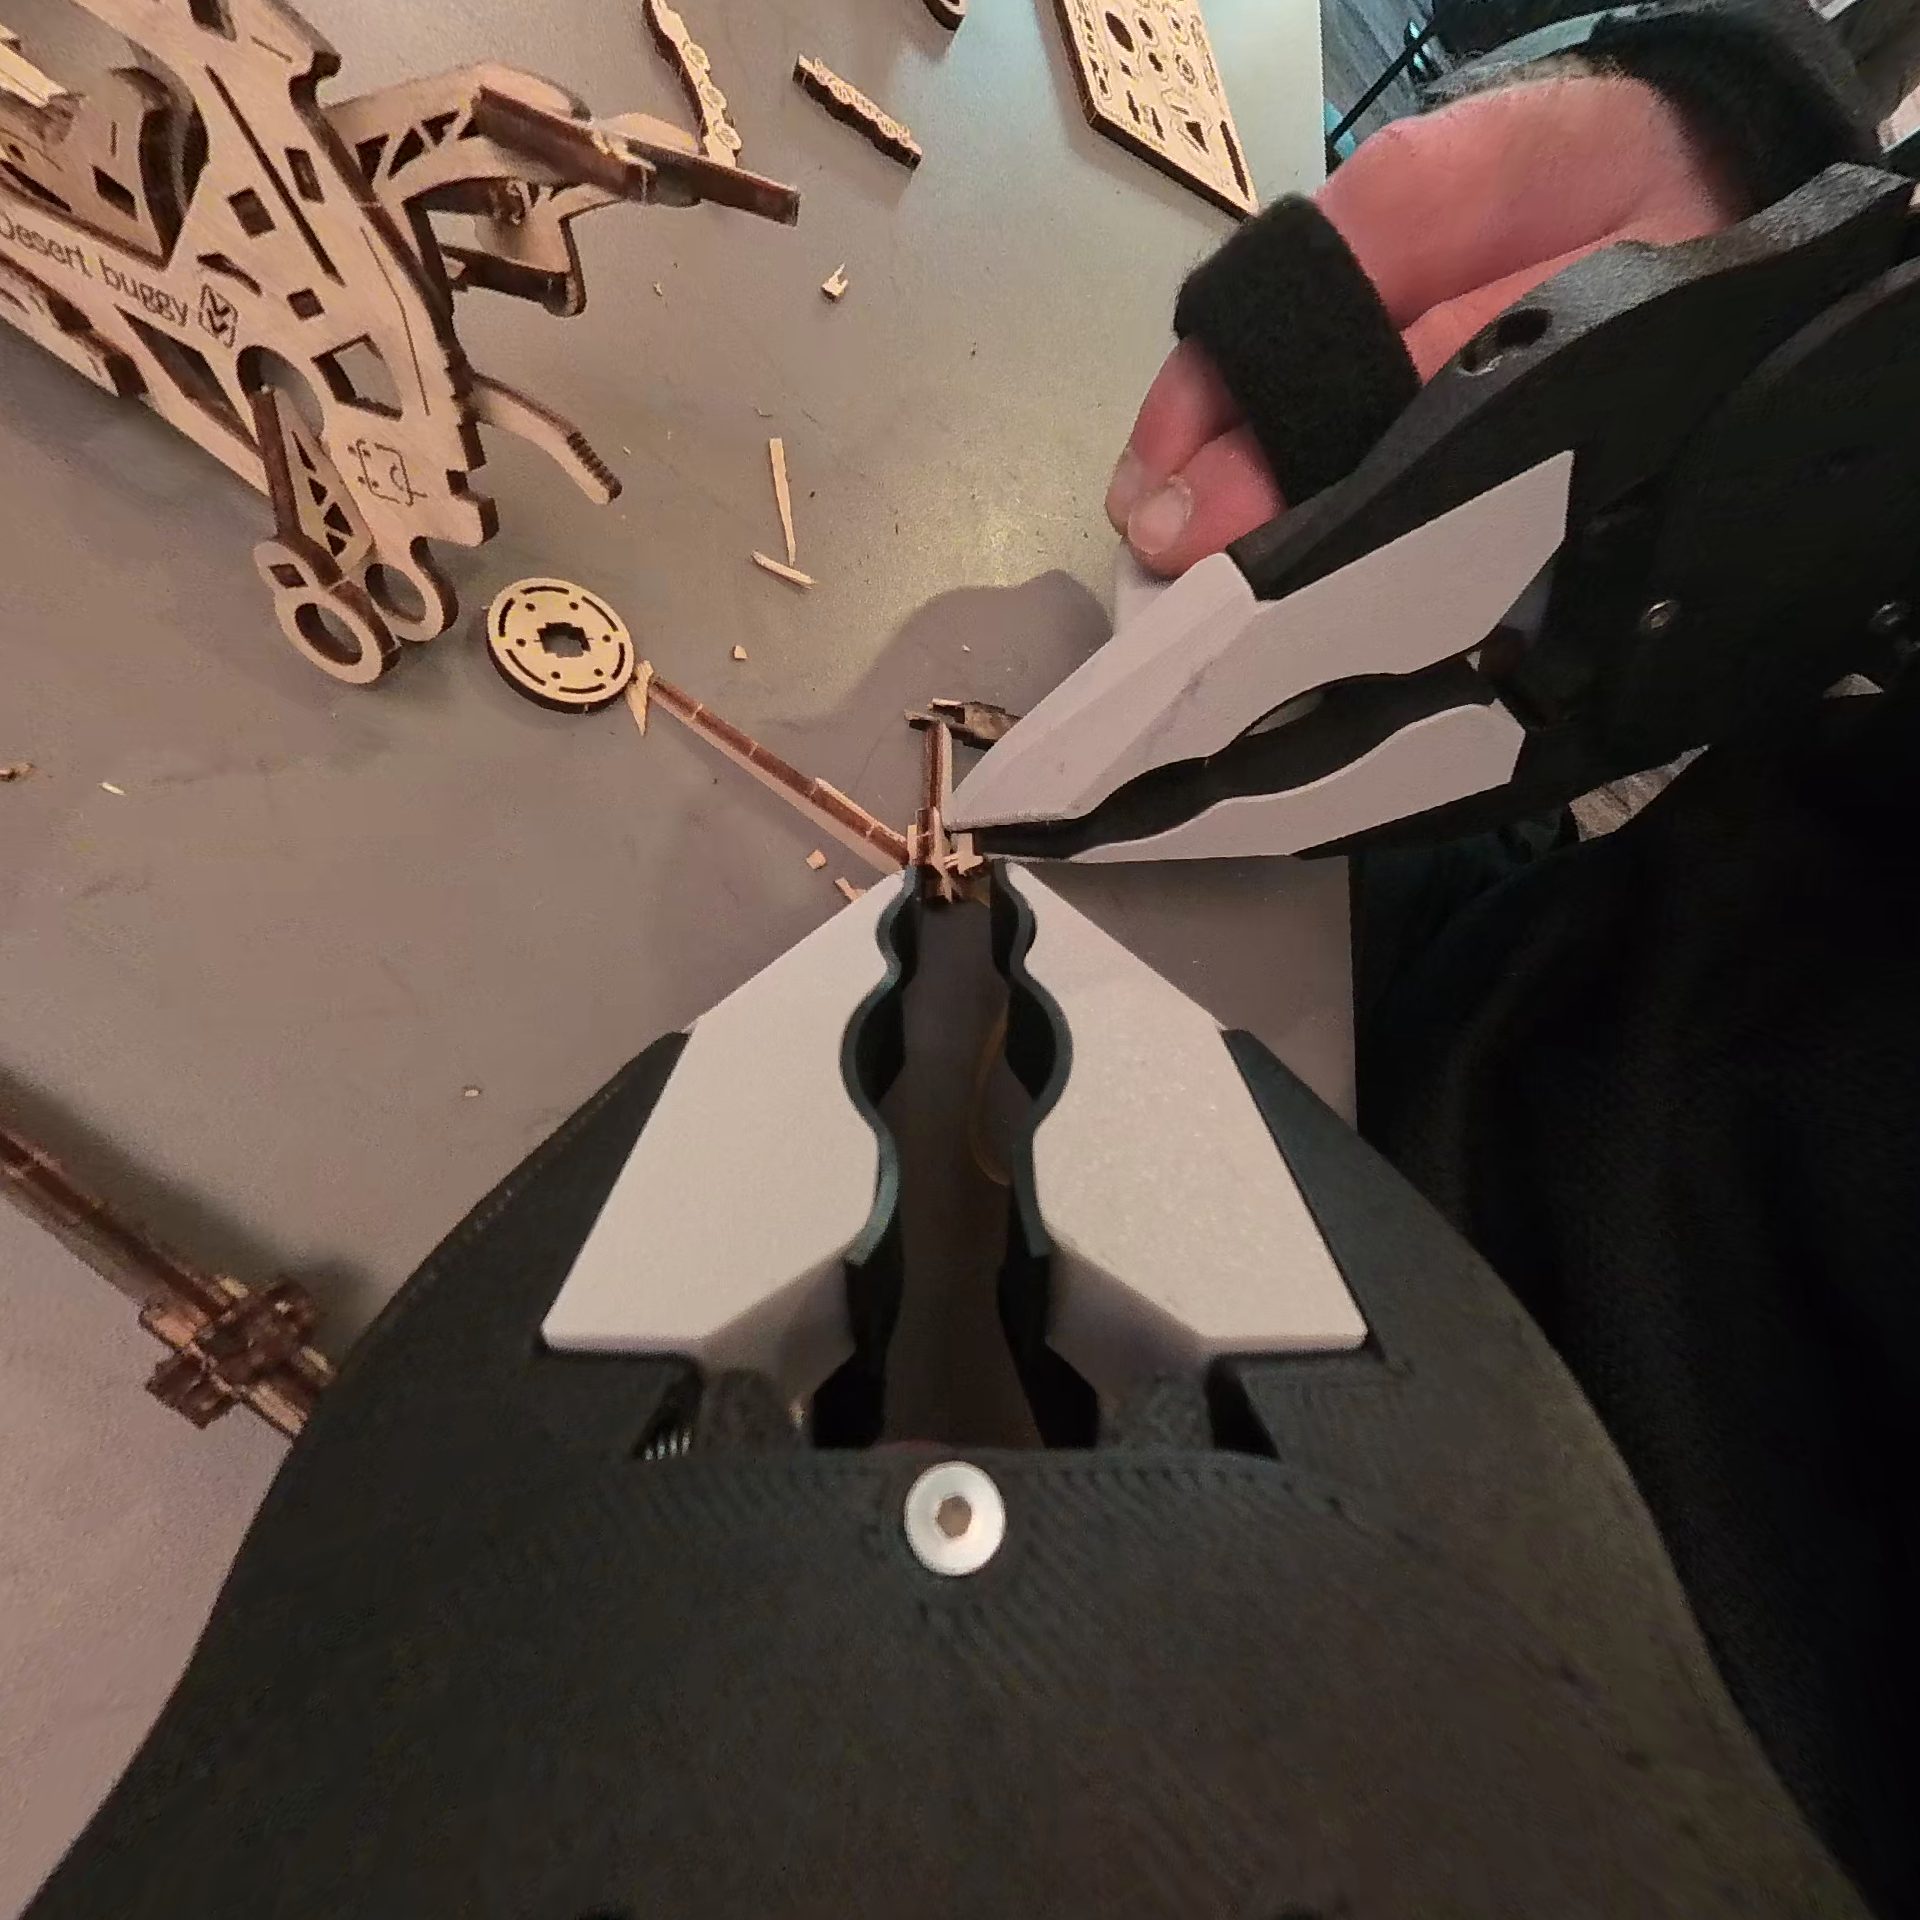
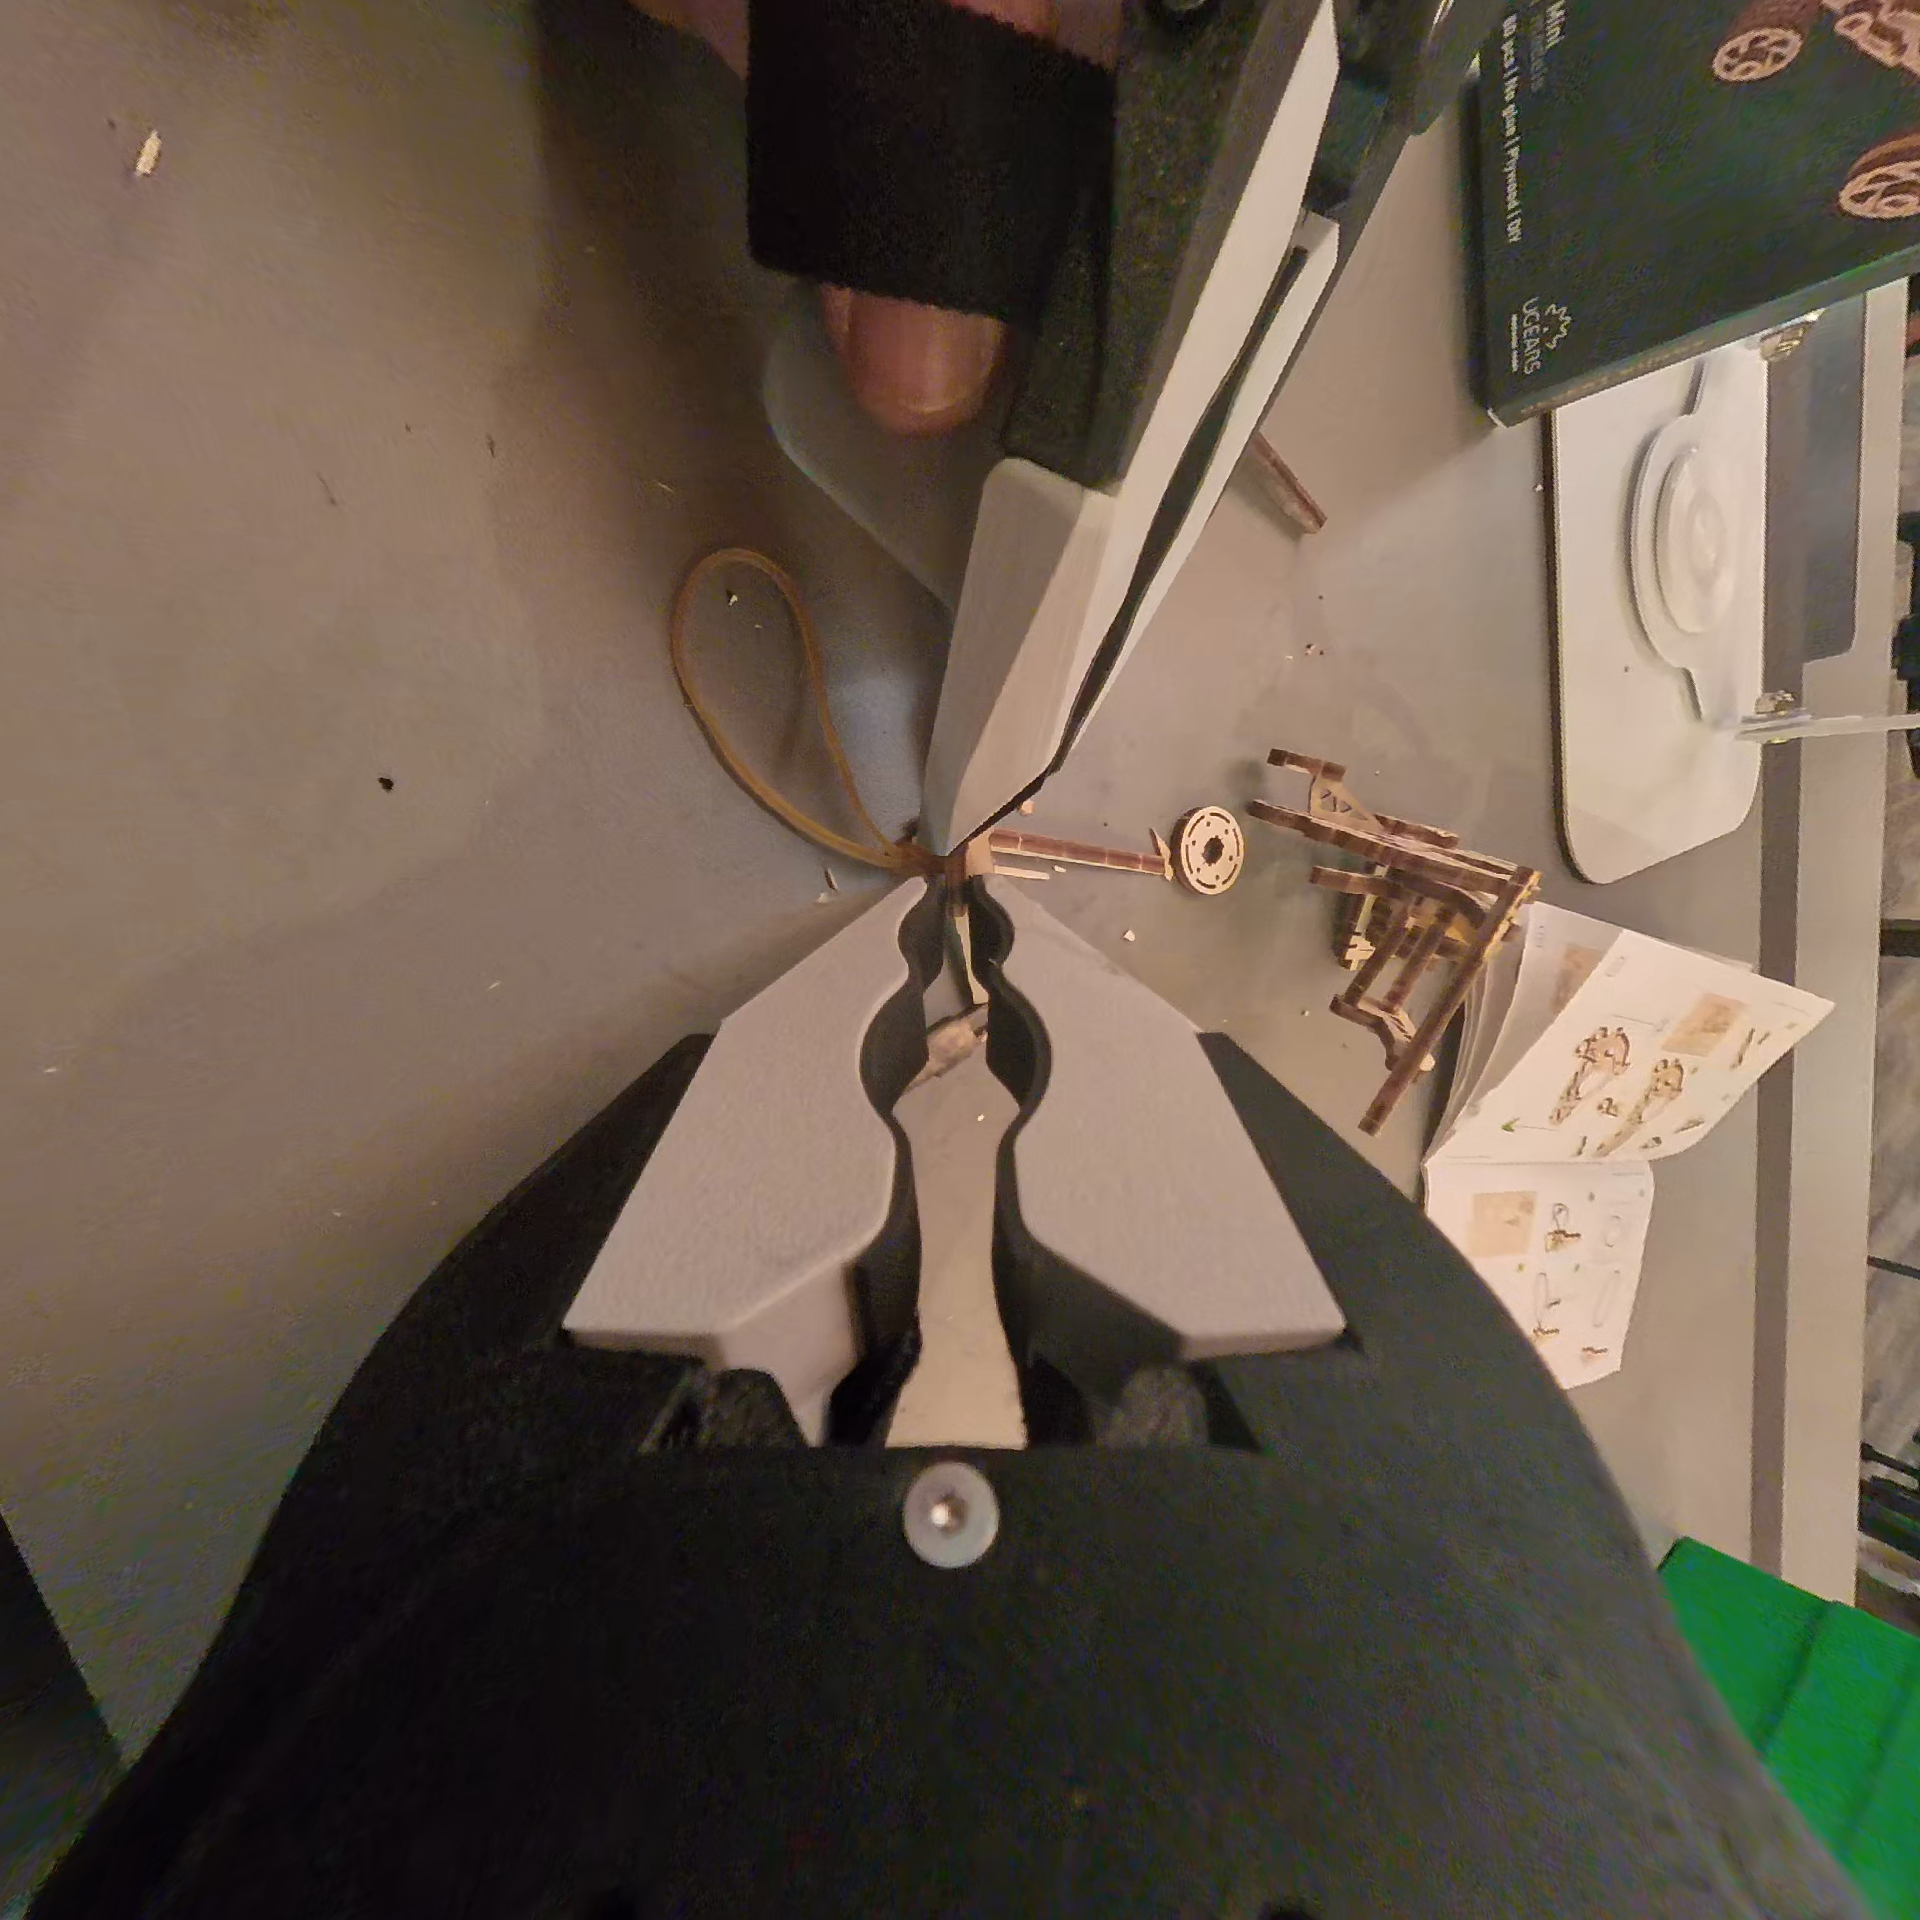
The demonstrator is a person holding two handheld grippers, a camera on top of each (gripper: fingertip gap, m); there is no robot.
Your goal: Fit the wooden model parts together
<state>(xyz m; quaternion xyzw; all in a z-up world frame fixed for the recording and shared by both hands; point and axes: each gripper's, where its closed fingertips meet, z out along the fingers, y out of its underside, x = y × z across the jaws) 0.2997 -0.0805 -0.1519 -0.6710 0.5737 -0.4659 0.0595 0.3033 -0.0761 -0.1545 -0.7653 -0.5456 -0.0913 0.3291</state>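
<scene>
My left gripper [image 1: 948,883] is shut on a small wooden part [image 1: 940,862] at the near end of a thin wooden axle rod [image 1: 769,753]. My right gripper [image 1: 964,826] comes in from the right, and its closed tips pinch the same part from the other side. In the right wrist view my right gripper [image 2: 951,883] meets the left gripper [image 2: 977,826] tip to tip at the part. A tan rubber band [image 2: 748,707] runs from that point out over the table. A short wooden strip [image 2: 971,951] shows between my right fingers.
A round wooden disc [image 1: 561,644] lies at the rod's far end. The buggy frame [image 1: 208,260] stands beyond it, with a cut-out sheet [image 1: 1153,94] and a cross-shaped piece [image 1: 229,1340] nearby. An instruction booklet [image 2: 1621,1060], dark box [image 2: 1683,187] and white tray [image 2: 1662,623] lie farther off. Splinters litter the grey table [image 1: 312,935]. Left and right tips are no more than a few centimetres apart.
</scene>
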